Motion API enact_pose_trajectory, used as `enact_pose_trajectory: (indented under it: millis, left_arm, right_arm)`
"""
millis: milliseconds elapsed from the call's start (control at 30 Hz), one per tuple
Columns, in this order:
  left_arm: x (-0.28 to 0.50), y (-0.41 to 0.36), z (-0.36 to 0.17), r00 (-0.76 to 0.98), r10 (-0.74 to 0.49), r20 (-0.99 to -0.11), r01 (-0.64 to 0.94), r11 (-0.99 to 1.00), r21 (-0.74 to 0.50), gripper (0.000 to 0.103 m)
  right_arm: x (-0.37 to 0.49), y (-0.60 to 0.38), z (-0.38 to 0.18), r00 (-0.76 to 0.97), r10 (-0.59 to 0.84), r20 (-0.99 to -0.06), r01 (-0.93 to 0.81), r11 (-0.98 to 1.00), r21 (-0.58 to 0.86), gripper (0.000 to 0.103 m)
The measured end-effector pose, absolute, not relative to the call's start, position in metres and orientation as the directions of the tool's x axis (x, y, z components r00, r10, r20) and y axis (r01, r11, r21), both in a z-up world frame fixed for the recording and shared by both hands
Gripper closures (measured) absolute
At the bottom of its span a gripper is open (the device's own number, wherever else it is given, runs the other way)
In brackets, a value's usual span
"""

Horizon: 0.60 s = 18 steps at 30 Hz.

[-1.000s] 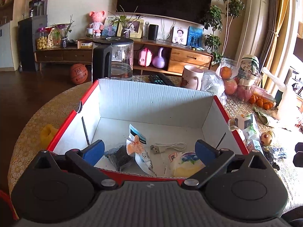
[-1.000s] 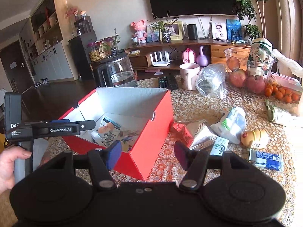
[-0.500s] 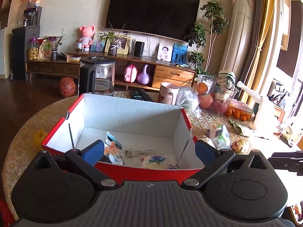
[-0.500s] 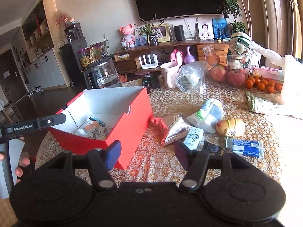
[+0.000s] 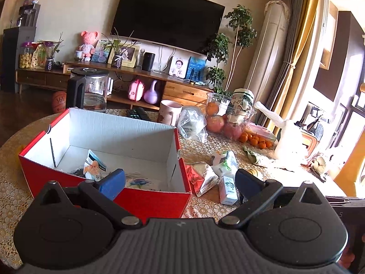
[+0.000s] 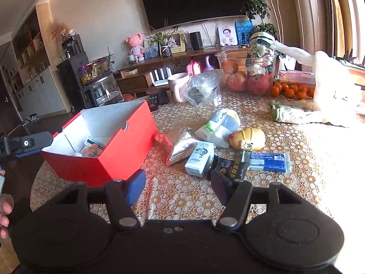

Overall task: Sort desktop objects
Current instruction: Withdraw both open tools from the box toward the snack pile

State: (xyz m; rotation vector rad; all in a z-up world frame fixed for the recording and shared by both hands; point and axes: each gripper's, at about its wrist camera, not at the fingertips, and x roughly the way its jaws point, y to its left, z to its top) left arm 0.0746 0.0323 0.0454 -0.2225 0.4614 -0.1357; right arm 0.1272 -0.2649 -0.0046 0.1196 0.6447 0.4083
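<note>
I log a pale plaster wall carrying a wide black wall-mounted television. Below it I note a long low wooden media console and, left, a tall dark cabinet. Dark wood floor. Right side: mustard-yellow curtain tied back, sunlit window, leafy indoor tree.

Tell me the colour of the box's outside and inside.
The box is red outside and white inside, clearest in the right wrist view.

Packets on table, right of box
</note>
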Motion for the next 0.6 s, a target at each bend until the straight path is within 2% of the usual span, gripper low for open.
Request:
enact_pose_trajectory:
  millis: [233, 367, 600]
  left_arm:
    - [0.085, -0.015, 0.034, 0.876, -0.211, -0.433, 0.145, 0.973, -0.180, 0.000]
    - [0.098, -0.044, 0.025, 0.842, -0.276, -0.464, 0.223, 0.960, -0.167, 0.000]
    - [0.123, -0.090, 0.007, 0.830, -0.271, -0.488, 0.270, 0.960, -0.074, 0.000]
  right_arm:
    - [0.128, -0.289, -0.010, 0.754, 0.352, -0.555, -0.278, 0.936, 0.216, 0.040]
    - [0.132, -0.303, -0.016, 0.769, 0.316, -0.556, -0.248, 0.949, 0.196, 0.040]
    - [0.147, -0.323, -0.029, 0.784, 0.270, -0.559, -0.209, 0.963, 0.172, 0.040]
